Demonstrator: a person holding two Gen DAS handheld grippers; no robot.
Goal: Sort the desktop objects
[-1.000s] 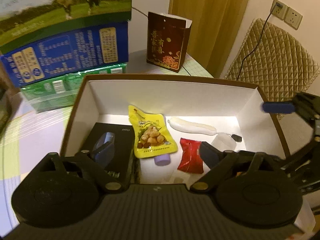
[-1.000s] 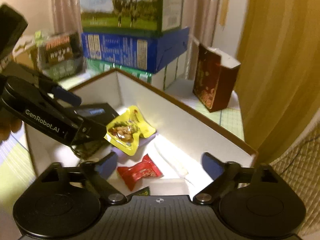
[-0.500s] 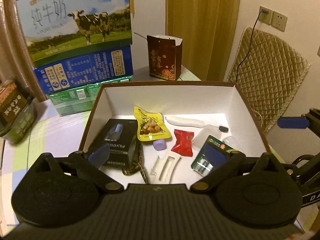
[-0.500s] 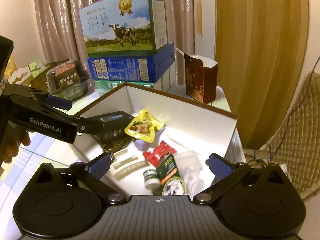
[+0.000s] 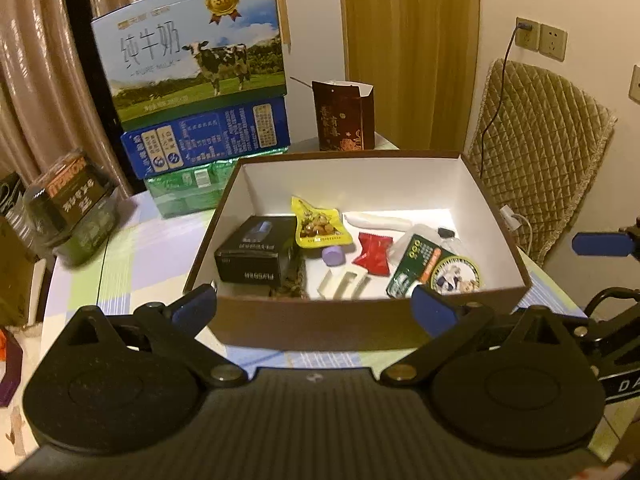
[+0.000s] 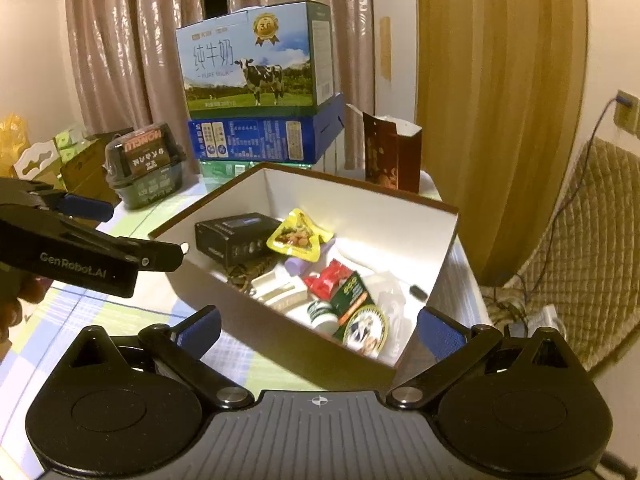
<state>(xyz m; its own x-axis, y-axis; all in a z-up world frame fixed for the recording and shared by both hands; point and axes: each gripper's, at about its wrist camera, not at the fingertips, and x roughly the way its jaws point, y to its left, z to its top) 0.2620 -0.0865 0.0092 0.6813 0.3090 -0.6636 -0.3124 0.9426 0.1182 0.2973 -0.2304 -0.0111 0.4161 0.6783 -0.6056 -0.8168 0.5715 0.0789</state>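
Both grippers have drawn back from the box interior since 1 s ago: the left gripper [image 5: 314, 306] and right gripper [image 6: 318, 326] now sit outside the near wall of the brown box [image 5: 320, 328], jaws spread wide and carrying nothing. Progress judgement: sorting appears largely complete. Inside the box lie the black carton [image 5: 256, 256] at the left, the yellow snack pouch [image 5: 318, 228], the red candy wrapper [image 5: 374, 254], a purple cap [image 5: 333, 256], a white tray [image 5: 344, 284], a white tube [image 5: 380, 222] at the far side and a green packet [image 5: 434, 270] at the right. No loose small item shows on the checked tablecloth [image 5: 132, 256] near the box, so little seems left. Legible text: the black carton reads "FLYGRAN" or similar, uncertain; the milk case [image 6: 256, 60] reads "PURE MILK" with a medal marked "36"; the left gripper body reads "GenRobot.AI" in the right view. Text on the dark red bag [image 5: 344, 116] is Chinese and too small to transcribe.
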